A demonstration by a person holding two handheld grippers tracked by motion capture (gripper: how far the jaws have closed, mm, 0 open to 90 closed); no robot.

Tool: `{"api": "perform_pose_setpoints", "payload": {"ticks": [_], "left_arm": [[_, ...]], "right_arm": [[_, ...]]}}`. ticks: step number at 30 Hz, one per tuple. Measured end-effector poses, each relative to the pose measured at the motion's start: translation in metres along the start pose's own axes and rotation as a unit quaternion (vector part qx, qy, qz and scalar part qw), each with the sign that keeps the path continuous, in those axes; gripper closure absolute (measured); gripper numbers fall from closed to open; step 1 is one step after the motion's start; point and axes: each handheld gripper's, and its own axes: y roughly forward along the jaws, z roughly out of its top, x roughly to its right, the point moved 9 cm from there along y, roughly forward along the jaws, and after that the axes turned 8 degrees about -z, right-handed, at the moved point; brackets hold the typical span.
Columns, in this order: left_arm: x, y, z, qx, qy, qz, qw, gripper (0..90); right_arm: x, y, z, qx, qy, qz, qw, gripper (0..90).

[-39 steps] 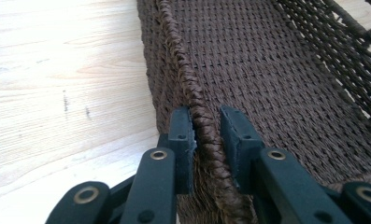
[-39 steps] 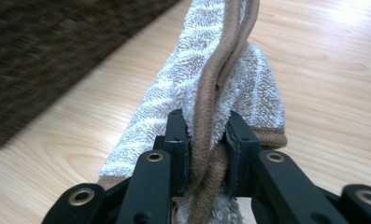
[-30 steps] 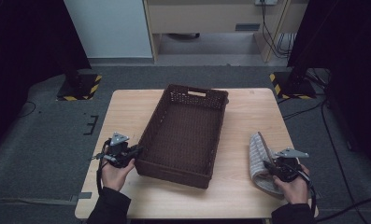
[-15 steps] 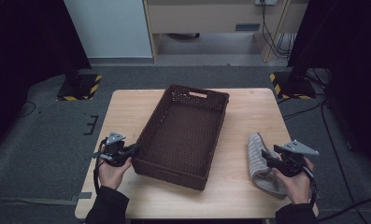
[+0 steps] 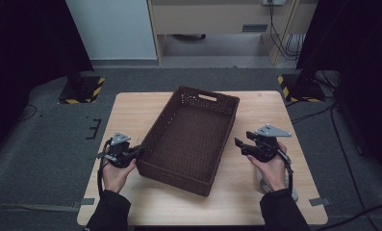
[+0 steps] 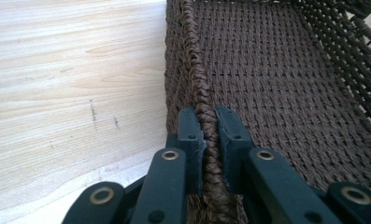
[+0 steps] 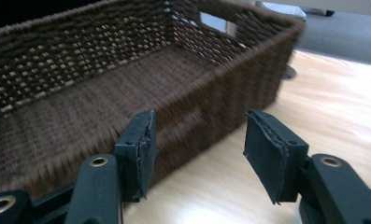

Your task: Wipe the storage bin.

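Now your left gripper [image 6: 210,140] is clamping the braided rim of the dark brown woven rectangular basket [image 5: 191,132] sitting mid-table on the light wooden table [image 5: 131,106], while your right gripper [image 7: 197,149] is hovering beside its other long wall, jaws spread apart.

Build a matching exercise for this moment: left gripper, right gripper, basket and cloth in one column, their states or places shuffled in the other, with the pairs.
Things:
1. left gripper
2. right gripper
3. basket
4. cloth

States or places:
A. lying on the table under the person's right hand and forearm
B. open, pointing at the basket's side
C. shut on the basket's braided rim
D. empty, sitting slantwise on the middle of the table

Pairs: 1-C, 2-B, 3-D, 4-A
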Motion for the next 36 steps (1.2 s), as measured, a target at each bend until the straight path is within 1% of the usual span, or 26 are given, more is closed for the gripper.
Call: {"api": "perform_pose_setpoints", "payload": {"ticks": [2,3,4,6,10,13,15,16,17,18,19,21,24,26,27,29,30,31,33,35,36], "left_arm": [[0.0,0.0,0.0,-0.001,0.002,-0.001,1.0,80.8],[-0.001,0.001,0.001,-0.001,0.002,-0.002,1.0,80.9],[-0.001,0.001,0.001,0.0,0.003,-0.004,1.0,80.9],[-0.001,0.003,0.002,0.0,0.008,-0.005,1.0,80.9],[0.0,0.007,0.005,-0.003,0.015,-0.002,0.9999,81.0],[0.002,0.01,0.007,-0.002,0.016,-0.005,0.9999,80.9],[0.002,0.011,0.007,-0.002,0.017,-0.002,0.9998,80.4],[0.002,0.01,0.008,0.0,0.015,-0.004,0.9999,79.7],[0.002,0.01,0.007,0.003,0.012,-0.005,0.9999,77.4],[0.003,0.009,0.008,0.008,0.008,-0.006,0.9999,73.8],[0.003,0.007,0.008,0.009,0.008,-0.003,0.9999,70.2],[0.003,0.002,0.007,0.012,0.009,0.004,0.9999,67.1],[0.004,-0.006,0.004,0.009,0.01,0.013,0.9998,65.9],[0.005,-0.009,0.002,0.009,0.012,0.014,0.9998,67.1],[0.005,-0.01,0.002,0.01,0.008,0.013,0.9998,67.8],[0.005,-0.011,0.002,0.009,0.005,0.012,0.9999,69.9],[0.006,-0.011,0.002,0.008,0.004,0.011,0.9999,71.0],[0.005,-0.01,0.002,0.007,0.004,0.009,0.9999,72.9],[0.005,-0.009,0.002,0.006,0.003,0.008,0.9999,77.9],[0.003,-0.008,0.004,0.004,0.006,0.018,0.9998,79.6],[0.002,-0.008,0.004,0.002,0.005,0.02,0.9998,79.9]], "right_arm": [[-0.008,0.007,0.006,0.002,0.002,0.006,1.0,44.2],[-0.012,0.01,0.008,0.004,-0.002,0.006,1.0,44.2],[-0.014,0.014,0.009,0.004,-0.005,0.006,1.0,44.1],[-0.017,0.02,0.011,0.004,-0.001,0.006,1.0,44.1],[-0.017,0.031,0.008,-0.006,-0.002,-0.001,1.0,44.2],[-0.017,0.037,0.002,-0.021,-0.01,-0.007,0.9997,44.6],[-0.017,0.039,-0.002,-0.03,-0.017,-0.012,0.9993,45.7],[-0.017,0.039,-0.003,-0.025,-0.011,-0.009,0.9996,46.9],[-0.017,0.038,-0.004,-0.022,0.001,-0.005,0.9997,48.6],[-0.018,0.038,-0.004,-0.021,0.004,-0.002,0.9998,50.1],[-0.019,0.037,-0.005,-0.022,0.011,0.004,0.9997,51.8],[-0.021,0.035,-0.005,-0.02,0.004,0.008,0.9997,56.0],[-0.023,0.033,-0.006,-0.023,-0.006,0.007,0.9997,56.1],[-0.024,0.031,-0.007,-0.026,-0.008,0.007,0.9996,57.3],[-0.025,0.03,-0.007,-0.028,-0.008,0.006,0.9996,57.3],[-0.026,0.026,-0.008,-0.029,-0.017,0.001,0.9994,57.6],[-0.028,0.023,-0.009,-0.031,-0.019,0.003,0.9994,57.7],[-0.03,0.021,-0.01,-0.032,-0.018,0.005,0.9993,57.8],[-0.032,0.016,-0.012,-0.026,-0.016,0.005,0.9995,57.8],[-0.034,0.013,-0.013,-0.023,-0.014,0.009,0.9996,55.8],[-0.033,0.012,-0.012,-0.025,-0.014,0.011,0.9995,54.6]]}}
